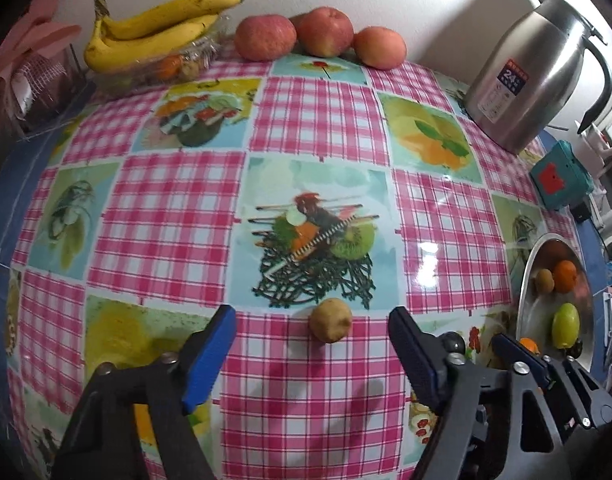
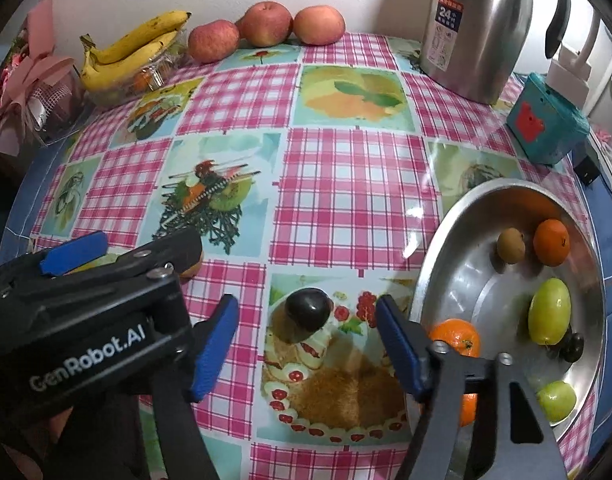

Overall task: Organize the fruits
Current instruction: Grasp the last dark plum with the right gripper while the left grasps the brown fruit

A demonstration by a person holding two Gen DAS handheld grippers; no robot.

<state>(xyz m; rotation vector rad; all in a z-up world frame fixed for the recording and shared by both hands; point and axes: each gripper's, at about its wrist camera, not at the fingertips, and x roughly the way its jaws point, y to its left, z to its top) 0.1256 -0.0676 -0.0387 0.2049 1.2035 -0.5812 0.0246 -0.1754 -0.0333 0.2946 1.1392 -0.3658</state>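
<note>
"GenRobot.AI" is printed in white on the left hand-held gripper [image 1: 312,344], and the steel kettle [image 2: 476,28] at the far right carries a label reading "24". A small tan fruit [image 1: 330,320] lies on the checked worktop [image 1: 314,108] between the left gripper's parted pads, untouched. A dark plum [image 2: 308,312] lies likewise between the right hand-held gripper [image 2: 306,344] pads, apart from both. The steel bowl [image 2: 466,280] with other fruit sits just right.
</note>
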